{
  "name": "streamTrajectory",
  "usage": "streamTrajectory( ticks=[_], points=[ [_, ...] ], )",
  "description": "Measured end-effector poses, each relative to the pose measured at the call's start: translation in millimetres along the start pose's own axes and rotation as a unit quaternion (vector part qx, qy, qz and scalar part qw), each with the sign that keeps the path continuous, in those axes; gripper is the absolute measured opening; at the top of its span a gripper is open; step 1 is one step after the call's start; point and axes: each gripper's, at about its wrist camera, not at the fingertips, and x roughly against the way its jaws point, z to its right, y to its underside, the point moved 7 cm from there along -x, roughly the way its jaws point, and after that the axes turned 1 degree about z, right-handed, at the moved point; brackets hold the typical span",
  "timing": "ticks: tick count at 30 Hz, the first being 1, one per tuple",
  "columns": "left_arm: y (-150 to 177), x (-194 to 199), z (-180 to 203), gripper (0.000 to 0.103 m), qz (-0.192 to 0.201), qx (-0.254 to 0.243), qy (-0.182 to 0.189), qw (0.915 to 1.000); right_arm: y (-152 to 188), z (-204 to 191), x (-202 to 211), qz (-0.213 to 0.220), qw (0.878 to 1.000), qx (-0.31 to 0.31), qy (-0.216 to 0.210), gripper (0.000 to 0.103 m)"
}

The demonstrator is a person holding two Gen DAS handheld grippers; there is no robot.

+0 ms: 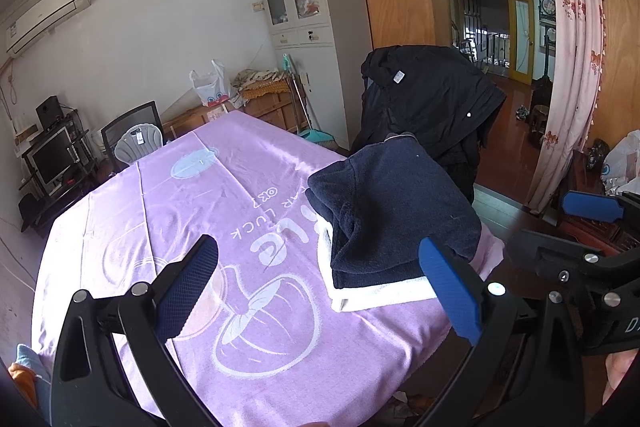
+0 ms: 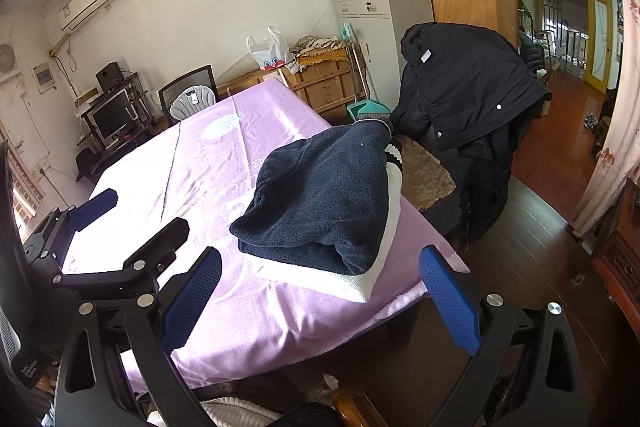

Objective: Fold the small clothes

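Observation:
A folded navy garment lies on top of a folded white garment, stacked near the right edge of the table under a lilac cloth. My left gripper is open above the cloth, its right pad just short of the stack's near corner, holding nothing. My right gripper is open too, held near the table's front right corner in front of the stack, empty. Each gripper shows at the edge of the other's view.
A chair draped with a black coat stands at the table's right side, a brown cushion on its seat. Another chair sits at the far end. Cabinet, wooden crates and a monitor stand line the wall. An orange and blue cloth lies bottom left.

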Motion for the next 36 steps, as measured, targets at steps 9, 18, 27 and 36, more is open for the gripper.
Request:
streamTrajectory(
  ticks=[9, 18, 27, 36],
  points=[
    [-0.2, -0.1, -0.2, 0.098, 0.0, 0.0, 0.0, 1.0, 0.1, 0.0, 0.9, 0.0, 1.0, 0.0, -0.001, 0.099],
    [0.1, 0.2, -0.6, 0.098, 0.0, 0.0, 0.0, 1.0, 1.9, -2.3, 0.9, -0.002, 1.0, 0.001, -0.003, 0.099],
    [0.2, 0.2, -0.7, 0.098, 0.0, 0.0, 0.001, 1.0, 2.1, -2.7, 2.3, -0.001, 1.0, 0.001, -0.005, 0.099],
    [-1.5, -0.3, 1.7, 0.098, 0.0, -0.001, 0.001, 1.0, 1.7, -3.3, 3.3, 0.0, 1.0, -0.001, -0.005, 0.099]
  ],
)
